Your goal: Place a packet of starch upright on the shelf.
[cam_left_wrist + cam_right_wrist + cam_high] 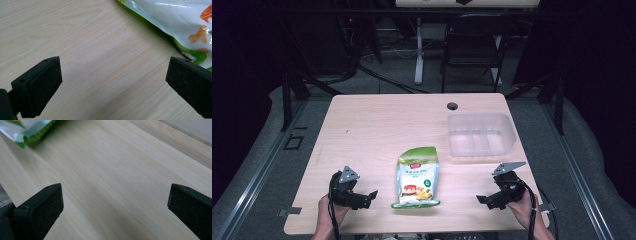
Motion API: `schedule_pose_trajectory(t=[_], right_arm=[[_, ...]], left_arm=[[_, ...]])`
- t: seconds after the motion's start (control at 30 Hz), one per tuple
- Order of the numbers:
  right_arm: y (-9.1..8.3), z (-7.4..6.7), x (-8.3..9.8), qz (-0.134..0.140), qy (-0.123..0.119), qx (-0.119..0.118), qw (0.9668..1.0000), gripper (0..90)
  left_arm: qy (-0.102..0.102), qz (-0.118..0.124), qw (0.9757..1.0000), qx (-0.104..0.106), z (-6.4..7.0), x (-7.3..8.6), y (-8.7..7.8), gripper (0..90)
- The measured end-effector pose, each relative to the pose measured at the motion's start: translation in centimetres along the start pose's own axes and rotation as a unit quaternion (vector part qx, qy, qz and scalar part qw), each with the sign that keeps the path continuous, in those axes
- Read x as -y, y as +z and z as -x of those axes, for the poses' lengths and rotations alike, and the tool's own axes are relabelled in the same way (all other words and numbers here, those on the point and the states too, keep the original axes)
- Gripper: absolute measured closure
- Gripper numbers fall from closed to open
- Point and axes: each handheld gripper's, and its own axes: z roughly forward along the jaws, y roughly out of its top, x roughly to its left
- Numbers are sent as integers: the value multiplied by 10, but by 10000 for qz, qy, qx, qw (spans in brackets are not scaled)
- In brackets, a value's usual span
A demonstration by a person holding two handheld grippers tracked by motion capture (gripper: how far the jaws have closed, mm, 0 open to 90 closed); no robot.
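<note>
We hold the left tongs [371, 195] and right tongs [479, 199] wide open, nothing gripped, low over the near edge of a pale wood-grain bench [377, 125]. Btwn them lies a flat green-and-white snack bag [417, 177] w/ food printed on it. Farther right, a clear divided tray [480, 134]. Beyond: dark room, chair [474, 47].

Brightly lit tabletop [377, 125], dark surroundings. Glare on the glossy pouch [172, 15]. Soft, slightly blurred close-ups; faint shadows.

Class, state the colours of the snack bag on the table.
Snack bag: green edges around a white front, best seen in the high view.
</note>
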Motion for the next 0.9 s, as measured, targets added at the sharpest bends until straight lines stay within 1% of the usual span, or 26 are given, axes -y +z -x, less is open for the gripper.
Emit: schedule_pose_trajectory(t=[0.07, 0.1, 0.17, 0.2, 0.27, 0.33, 0.4, 0.43, 0.6, 0.63, 0.73, 0.77, 0.8, 0.83, 0.9], right_arm=[[1, -1, -2, 19, -4, -25, 10000, 0], [3, -6, -10, 7, -93, -52, 9999, 0], [4, -7, -12, 6, -120, -78, 9999, 0], [6, -12, -20, 58, -149, -161, 9997, 0], [7, -13, -22, 37, -152, -189, 9997, 0], [11, -16, -30, 19, -201, -283, 9994, 0], [12, -16, -32, 38, -213, -299, 9993, 0], [14, -17, -36, 45, -225, -359, 9991, 0], [17, -18, -45, 53, -215, -452, 9987, 0], [21, -19, -51, 98, -211, -481, 9986, 0], [23, -20, -55, 80, -198, -537, 9983, 0], [25, -20, -57, 104, -250, -545, 9981, 0], [28, -21, -62, 62, -253, -588, 9979, 0], [29, -21, -63, 95, -238, -606, 9978, 0], [33, -22, -67, 61, -237, -622, 9978, 0]], left_arm=[[-9, -7, 10000, 3, 0, 0, 0, 4], [-13, 11, 10000, -29, 0, 0, 0, 4], [-12, -5, 10000, -19, 0, 0, 0, 4], [-2, -13, 10000, -20, -1, 0, 0, 4], [-12, -12, 10000, -9, 0, 0, 0, 4], [-5, -9, 10000, -15, 0, 0, -1, 4], [-10, -4, 10000, -9, 0, 0, -1, 4], [-12, -2, 10000, -12, 0, 0, -1, 4], [-35, -32, 10000, -7, -1, 1, -1, 4], [-3, -29, 10000, 0, -1, 1, -2, 4], [2, -13, 10000, 4, 0, 1, -3, 4], [24, -18, 10000, 5, 0, 1, -3, 4], [21, -10, 10000, 13, -1, 1, -3, 4], [3, 3, 10000, 5, -1, 1, -3, 4], [-7, 28, 10000, 10, -1, 2, -2, 4]])
